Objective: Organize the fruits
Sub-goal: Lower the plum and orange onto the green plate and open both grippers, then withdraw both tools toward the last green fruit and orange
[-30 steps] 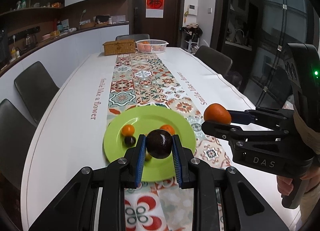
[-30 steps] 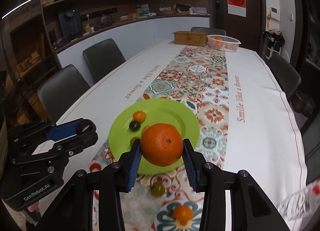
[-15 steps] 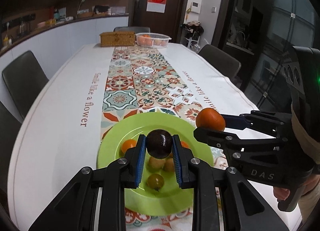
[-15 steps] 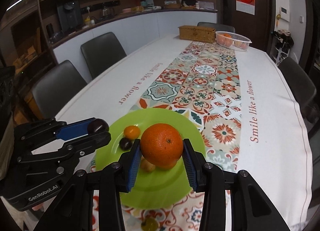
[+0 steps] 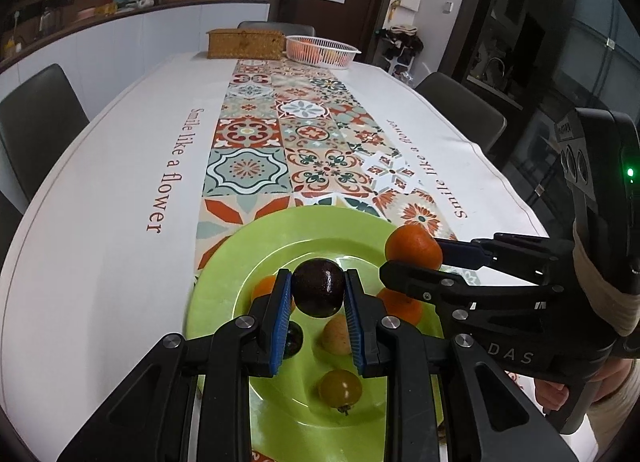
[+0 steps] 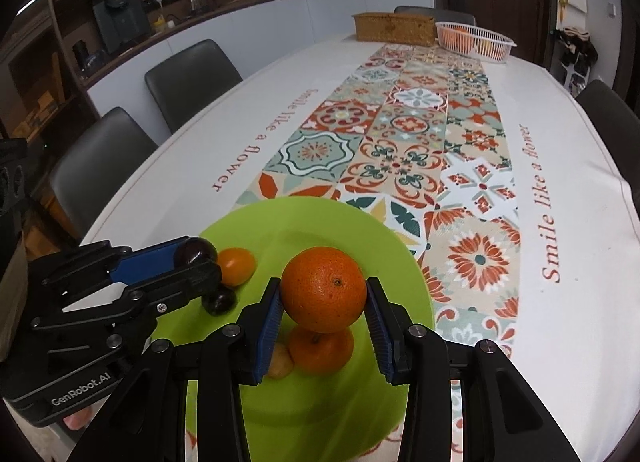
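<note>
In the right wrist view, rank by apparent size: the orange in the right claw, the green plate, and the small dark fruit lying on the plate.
1. green plate
2. orange gripped in the right claw; nearness to the camera enlarges it
3. small dark fruit on the plate, clearly smallest

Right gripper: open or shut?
Shut on the orange: the right gripper has both blue pads pressed against its sides, above the green plate.
</note>
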The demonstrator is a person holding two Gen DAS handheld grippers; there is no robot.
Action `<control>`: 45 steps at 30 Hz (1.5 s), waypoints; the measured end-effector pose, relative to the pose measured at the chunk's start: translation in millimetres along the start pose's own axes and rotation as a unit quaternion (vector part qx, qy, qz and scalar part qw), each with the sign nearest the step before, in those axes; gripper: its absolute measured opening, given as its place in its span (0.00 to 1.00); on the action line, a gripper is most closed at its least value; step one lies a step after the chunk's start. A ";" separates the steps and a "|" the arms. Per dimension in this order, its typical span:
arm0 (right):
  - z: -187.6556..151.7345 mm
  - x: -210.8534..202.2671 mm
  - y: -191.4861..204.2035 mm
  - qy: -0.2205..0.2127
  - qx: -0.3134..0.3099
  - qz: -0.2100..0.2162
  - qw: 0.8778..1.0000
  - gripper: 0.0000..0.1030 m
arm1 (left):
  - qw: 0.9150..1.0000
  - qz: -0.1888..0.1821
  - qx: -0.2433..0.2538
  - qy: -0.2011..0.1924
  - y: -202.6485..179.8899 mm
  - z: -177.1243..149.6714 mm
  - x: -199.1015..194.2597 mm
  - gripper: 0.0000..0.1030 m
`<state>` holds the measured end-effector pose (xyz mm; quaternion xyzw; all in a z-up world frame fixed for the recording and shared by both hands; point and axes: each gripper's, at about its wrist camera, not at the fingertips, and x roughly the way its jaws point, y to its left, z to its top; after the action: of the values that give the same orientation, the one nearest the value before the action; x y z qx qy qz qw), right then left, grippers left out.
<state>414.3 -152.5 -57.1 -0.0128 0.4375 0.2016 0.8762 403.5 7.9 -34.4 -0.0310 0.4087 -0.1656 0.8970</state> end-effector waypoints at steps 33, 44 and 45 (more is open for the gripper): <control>-58.5 -143.6 24.1 -0.112 -0.040 -0.041 0.992 0.43 | 0.994 0.024 0.066 -0.088 -72.0 -45.4 -127.3 0.52; -109.2 -185.2 24.9 -0.134 -0.020 -0.066 0.989 0.55 | 0.987 0.014 0.113 -0.114 -103.7 -82.0 -157.9 0.68; -113.9 -187.0 24.9 -0.135 -0.019 -0.072 0.988 0.57 | 0.986 0.010 0.116 -0.115 -105.3 -85.8 -158.7 0.69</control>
<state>218.3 -216.2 20.8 -0.0332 0.3095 0.1461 0.9390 214.1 -33.4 43.5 0.0588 0.2807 -0.1986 0.9372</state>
